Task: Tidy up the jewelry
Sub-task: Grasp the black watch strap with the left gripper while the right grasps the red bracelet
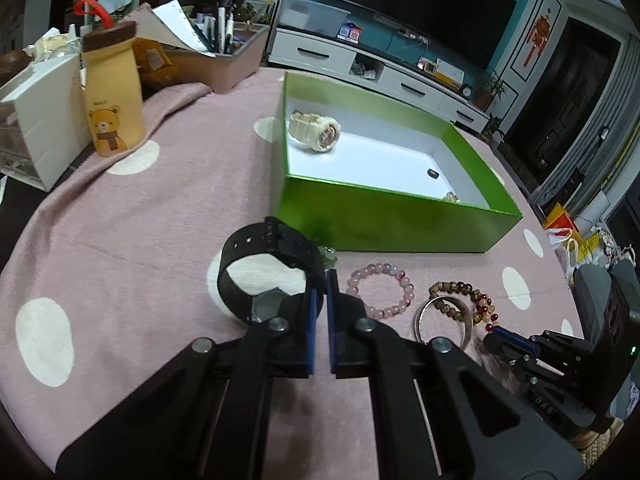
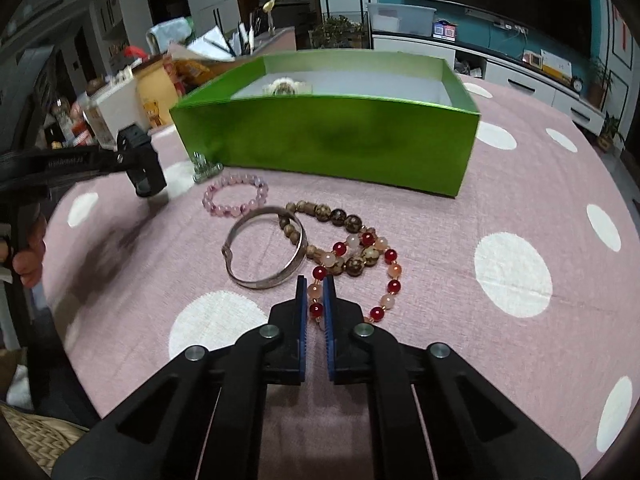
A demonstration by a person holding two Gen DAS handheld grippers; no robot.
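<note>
Jewelry partly sorted. Inside the green box (image 1: 384,216): a cream watch (image 1: 314,132) at the far left corner, a small dark ring (image 1: 433,173) and a small gold piece (image 1: 452,197) near the right wall.

Left on the pink spotted cloth (image 1: 120,248), just in front of the box: pink bead bracelet (image 2: 236,196), silver bangle (image 2: 266,254), brown wooden bead bracelet (image 2: 340,216), red-and-peach bead bracelet (image 2: 360,276), and a small clear crystal piece (image 2: 204,168) touching the box's near wall. Bangle and both darker bracelets overlap in one cluster.

Left gripper (image 1: 320,292) — fingers clenched on the strap of a black watch (image 1: 268,268), apparently lifted just above the cloth. The strap loop stands on edge with its opening facing the camera; case back faces inward, low in the loop.

Right gripper (image 2: 314,292) — jaws narrowly parted, straddling the red-and-peach bracelet's near beads; whether it grips them cannot be told.

Judgement: under halfway, black watch probably next for the box.
</note>
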